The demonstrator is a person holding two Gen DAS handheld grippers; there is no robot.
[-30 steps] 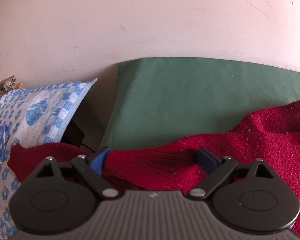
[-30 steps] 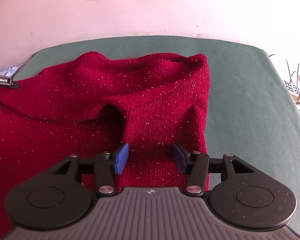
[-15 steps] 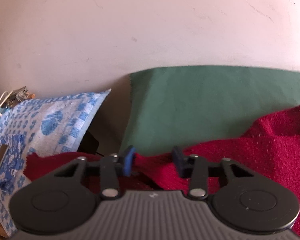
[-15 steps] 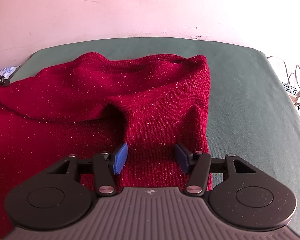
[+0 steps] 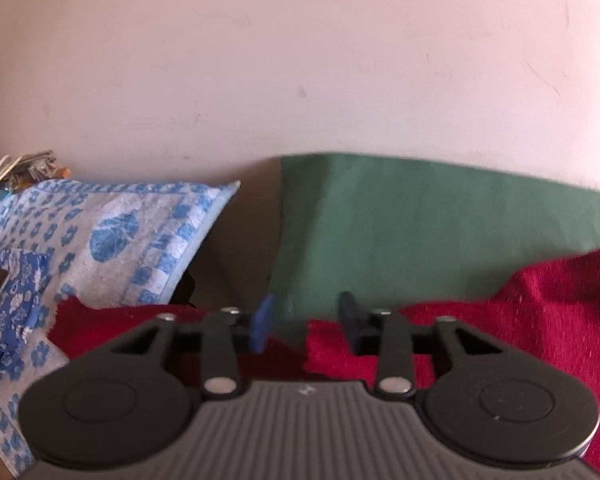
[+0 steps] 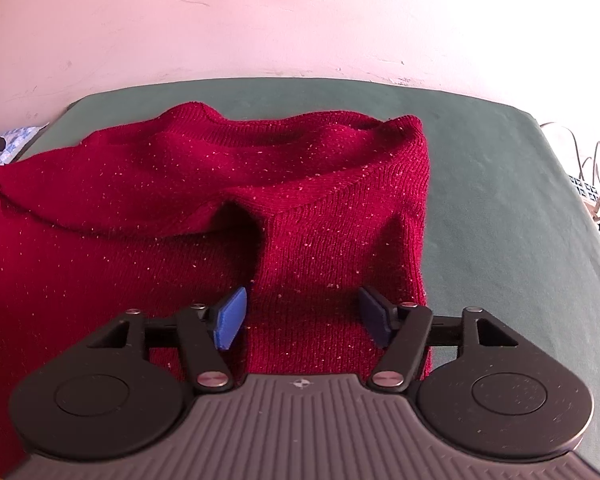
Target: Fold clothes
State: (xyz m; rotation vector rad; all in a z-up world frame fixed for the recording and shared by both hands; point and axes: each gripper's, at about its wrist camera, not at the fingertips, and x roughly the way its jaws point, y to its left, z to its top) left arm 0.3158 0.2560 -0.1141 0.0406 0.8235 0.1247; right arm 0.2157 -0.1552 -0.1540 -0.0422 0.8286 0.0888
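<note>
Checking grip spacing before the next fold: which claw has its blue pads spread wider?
The right claw: its pads stand wide over the red sweater, straddling the folded sleeve. The left claw shows a narrower gap.

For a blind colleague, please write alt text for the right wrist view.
A red knitted sweater lies rumpled on a green cloth. The open right tool hovers over the sweater's near part, holding nothing. Cables lie at the right edge.

Bright, warm daylight tints the wall [image 5: 300, 60] pinkish and glares at the right wrist view's upper right. Fisheye bending darkens the corners. The left wrist view is motion-blurred; the right is sharp.
</note>
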